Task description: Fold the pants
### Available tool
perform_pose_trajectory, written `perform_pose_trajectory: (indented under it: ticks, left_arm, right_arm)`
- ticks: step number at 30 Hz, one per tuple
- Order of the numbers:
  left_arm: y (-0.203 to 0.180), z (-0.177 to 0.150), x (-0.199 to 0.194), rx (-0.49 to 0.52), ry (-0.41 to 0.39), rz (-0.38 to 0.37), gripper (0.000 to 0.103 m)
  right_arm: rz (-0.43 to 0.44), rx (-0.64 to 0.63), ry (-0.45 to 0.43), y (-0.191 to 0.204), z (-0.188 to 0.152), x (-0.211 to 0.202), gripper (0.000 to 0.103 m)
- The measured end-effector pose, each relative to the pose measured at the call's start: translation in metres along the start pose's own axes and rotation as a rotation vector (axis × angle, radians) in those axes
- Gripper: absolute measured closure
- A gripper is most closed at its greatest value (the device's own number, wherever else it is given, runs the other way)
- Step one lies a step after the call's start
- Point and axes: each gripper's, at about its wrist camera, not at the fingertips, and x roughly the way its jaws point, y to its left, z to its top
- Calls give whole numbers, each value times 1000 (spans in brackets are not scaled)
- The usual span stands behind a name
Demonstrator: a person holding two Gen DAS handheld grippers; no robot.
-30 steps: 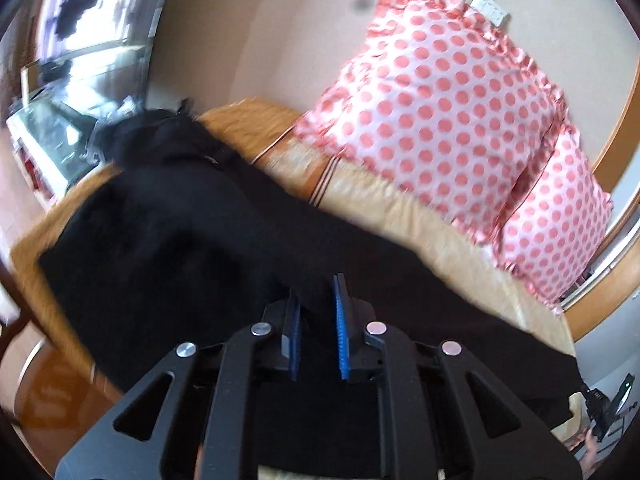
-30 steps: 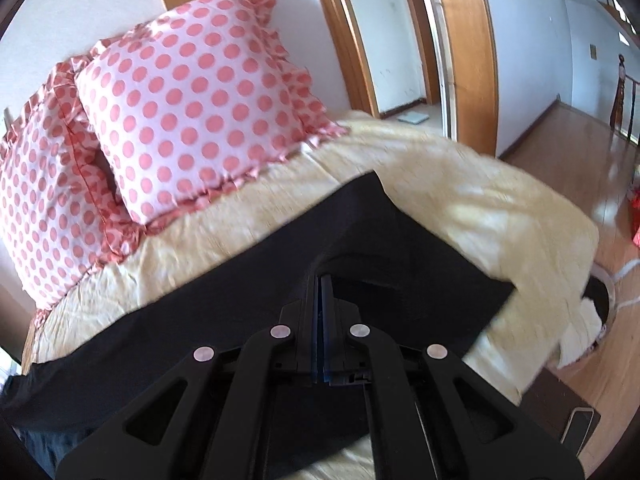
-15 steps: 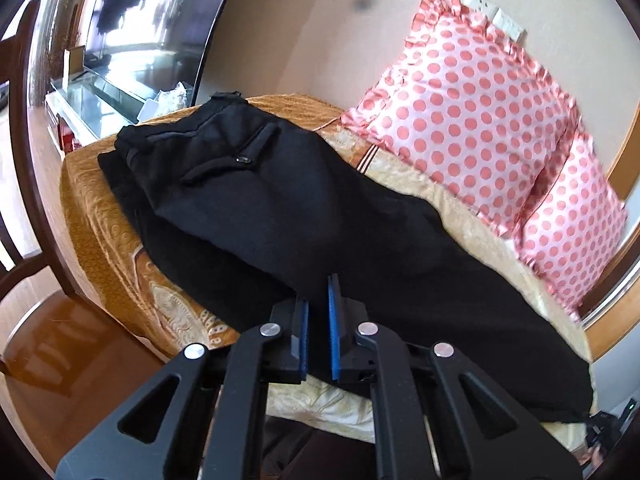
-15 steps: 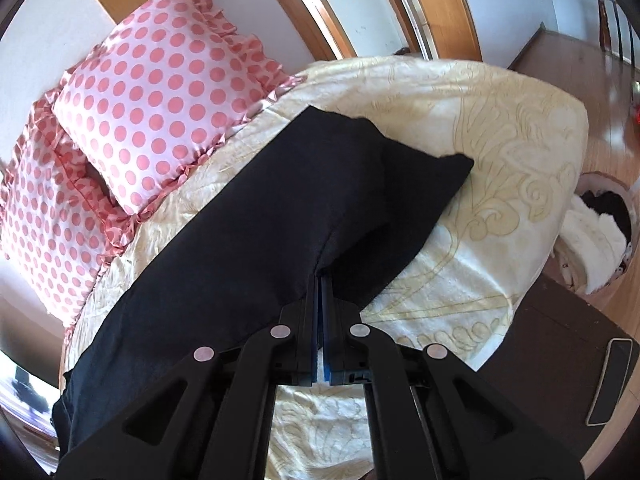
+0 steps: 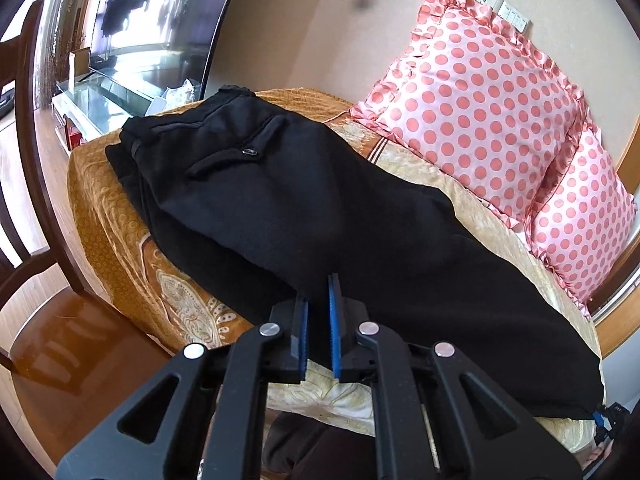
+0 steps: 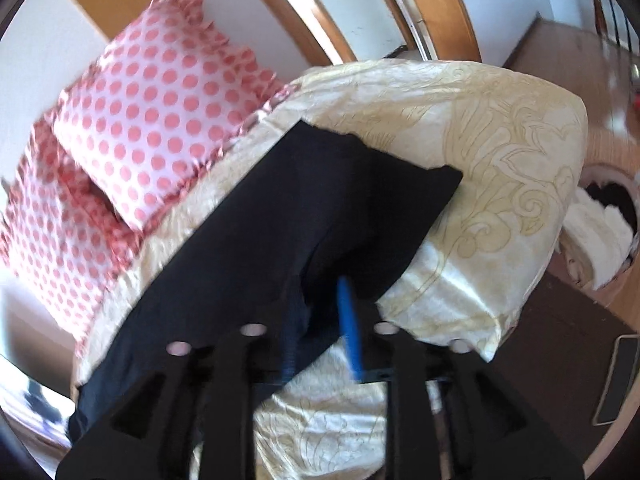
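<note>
Nearest me, the left claw (image 5: 317, 330) hangs over the near edge of the black pants (image 5: 320, 216), its blue pads slightly apart and gripping nothing. The right claw (image 6: 320, 320) is blurred, pads spread wide over the leg end, seemingly letting go. The pants lie lengthwise on the bed (image 6: 500, 128), one leg stacked on the other, probably awaiting the crosswise fold. Beyond, the dotted pillows (image 5: 480, 112) lean on the wall.

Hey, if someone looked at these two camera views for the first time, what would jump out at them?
Probably the black pants, laid lengthwise across the gold patterned bedspread. Next, the two pink polka-dot pillows propped against the wall behind them. Both grippers sit low at the near edge, jaws parted.
</note>
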Motion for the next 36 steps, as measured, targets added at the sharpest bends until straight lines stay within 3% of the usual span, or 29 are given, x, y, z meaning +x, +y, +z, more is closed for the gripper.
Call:
perform_pose_trajectory:
  ticks: [6,7,9,11,15,16,19,20,21,23,26,27,28,32,34,36]
  left_arm:
    - [-1,0,1,5,2,-5,93]
    - [-1,0,1,4,1,-5,93]
    - [-2,0,0,5,1,-3,93]
    - [-2,-1,0,2,2,-5,92]
    - [-6,-2,2,18,12,-9,91]
    - [-7,-2,2,24,13,-9,91]
    - [-7,-3,5,41,23,-4,91]
    - [-8,-3,5,48,26,-4,91]
    - [-7,-3,5,53,27,-7,90]
    - [-4,-2,1,57,25,-13,85]
    - [3,1,-12,54,-4,-7,82]
    - [4,3,-19,62,-29,-3,82]
    - [2,6,-25,75,-60,1,82]
    - [-10,19,-32,129,-144,23,76]
    - [-15,26,-34,124,-178,13,75]
    - [-20,31,-30,161,-206,34,59]
  right_arm:
    - [38,106,-11,-17,18,10,69]
    - [41,124,0,-19,22,16,72]
    - [25,112,4,-18,27,21,97]
    - [0,70,-27,-12,28,17,98]
    - [-195,-113,-130,15,19,4,98]
    - [-282,-175,-133,22,13,7,98]
    - [-423,-321,-121,33,0,23,96]
    - [-463,-366,-131,39,-3,24,90]
    - [-492,-388,-135,43,-4,23,72]
    - [-569,-393,-177,46,-5,13,48]
    - [-665,-454,-309,57,-11,-8,46]
    - [-636,-491,-342,65,-15,-12,46]
    - [-536,-559,-349,78,-24,-16,46]
    - [-306,-692,-243,110,-47,-2,46]
    - [-283,-736,-221,120,-57,8,46]
    - [-269,-775,-175,127,-68,20,46]
